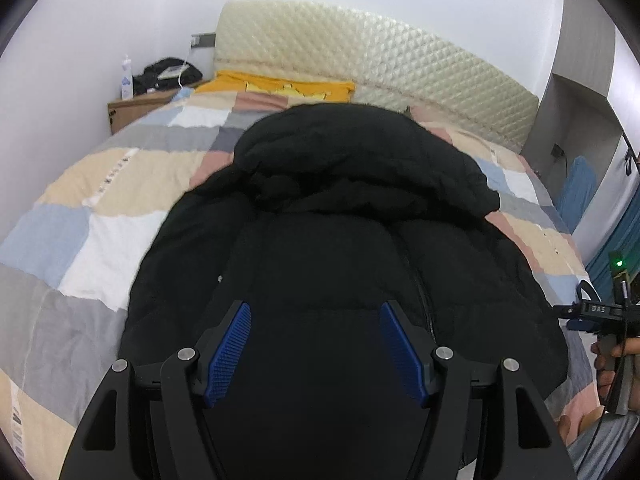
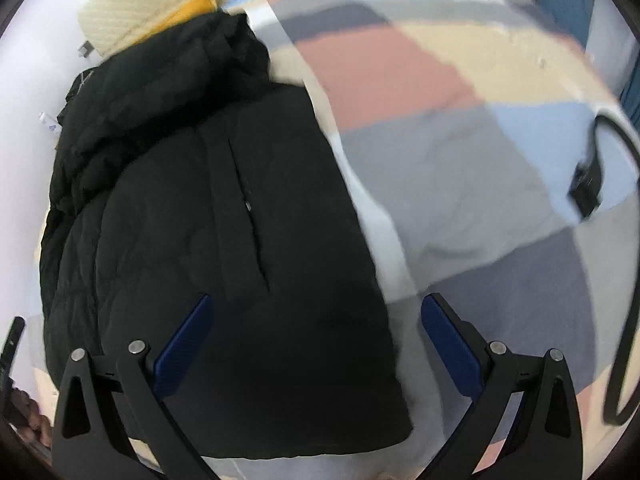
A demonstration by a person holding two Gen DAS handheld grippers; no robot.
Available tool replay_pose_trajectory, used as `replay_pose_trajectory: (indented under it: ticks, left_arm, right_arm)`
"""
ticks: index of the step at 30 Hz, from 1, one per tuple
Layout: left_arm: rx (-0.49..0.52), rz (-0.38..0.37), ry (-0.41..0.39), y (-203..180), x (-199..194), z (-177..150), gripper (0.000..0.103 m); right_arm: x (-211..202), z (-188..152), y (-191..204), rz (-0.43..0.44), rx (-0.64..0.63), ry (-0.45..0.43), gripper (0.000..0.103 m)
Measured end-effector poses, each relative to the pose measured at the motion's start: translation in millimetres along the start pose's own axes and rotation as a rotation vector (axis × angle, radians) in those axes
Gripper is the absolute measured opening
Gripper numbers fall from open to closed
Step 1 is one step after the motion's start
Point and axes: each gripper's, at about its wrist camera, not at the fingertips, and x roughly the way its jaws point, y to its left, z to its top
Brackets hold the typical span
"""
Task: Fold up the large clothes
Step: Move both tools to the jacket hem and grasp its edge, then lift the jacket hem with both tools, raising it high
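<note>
A black puffer jacket (image 1: 332,240) with a hood (image 1: 360,152) lies on the patchwork quilt (image 1: 80,216) of a bed, hood toward the headboard. My left gripper (image 1: 316,308) is open and empty, hovering over the jacket's lower body. In the right wrist view the jacket (image 2: 208,240) lies folded narrow, its zipper placket running lengthwise. My right gripper (image 2: 316,308) is open and empty above the jacket's right hem edge, one finger (image 2: 184,344) over the jacket and the other over the quilt (image 2: 460,168). The right gripper also shows at the left wrist view's right edge (image 1: 600,312).
A padded cream headboard (image 1: 360,52) and a yellow pillow (image 1: 280,86) are at the bed's far end. A cardboard box (image 1: 132,108) with dark items and a bottle stands at the far left. A black cable with a plug (image 2: 588,188) lies on the quilt at right.
</note>
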Motion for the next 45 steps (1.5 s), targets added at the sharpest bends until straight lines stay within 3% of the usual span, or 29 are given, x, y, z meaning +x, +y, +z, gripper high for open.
replay_pose_trajectory:
  ticks: [5,12,17,18,20,22,25,27,37,42,45]
  left_arm:
    - [0.012,0.004,0.027,-3.9,6.7,-4.4,0.067]
    - [0.015,0.021,0.032,-4.1,7.8,-6.7,0.067]
    - [0.022,0.031,0.043,-6.1,10.2,-8.9,0.067]
    - [0.023,0.032,0.045,-6.4,10.8,-9.3,0.067]
    - [0.017,0.025,0.052,-5.5,12.7,-9.9,0.067]
    - [0.0,0.005,0.069,-3.8,15.6,-9.7,0.067]
    - [-0.009,0.017,0.071,-0.4,16.8,-8.9,0.067]
    - [-0.011,0.032,0.067,1.4,15.9,-9.3,0.067]
    - [-0.051,0.065,0.117,32.9,3.5,-0.2,0.067]
    - [-0.183,-0.005,0.27,91.0,1.0,3.7,0.067]
    - [-0.24,0.022,0.318,123.1,-1.0,2.2,0.072]
  right_arm:
    - [23.5,-3.6,-7.3,0.016,0.04,0.099,0.102]
    - [46.7,-16.7,-30.4,0.193,0.214,0.195,0.103]
    - [47.7,-18.4,-16.3,0.301,0.182,0.218,0.101]
    - [45.8,-18.4,-11.2,0.316,0.165,0.216,0.096]
    - [40.6,-20.5,-4.5,0.337,0.14,0.2,0.074]
    - [30.8,-19.3,3.7,0.39,0.122,0.155,0.042]
    - [16.3,-14.2,12.1,0.433,0.078,0.089,0.026]
    - [5.2,-13.7,16.5,0.47,0.057,0.048,0.021]
    - [-11.4,-17.9,-7.9,0.55,0.125,0.003,0.018]
    - [-3.0,-15.3,-4.9,0.535,0.13,0.027,0.018]
    - [0.1,-14.3,-9.0,0.523,0.144,0.048,0.022]
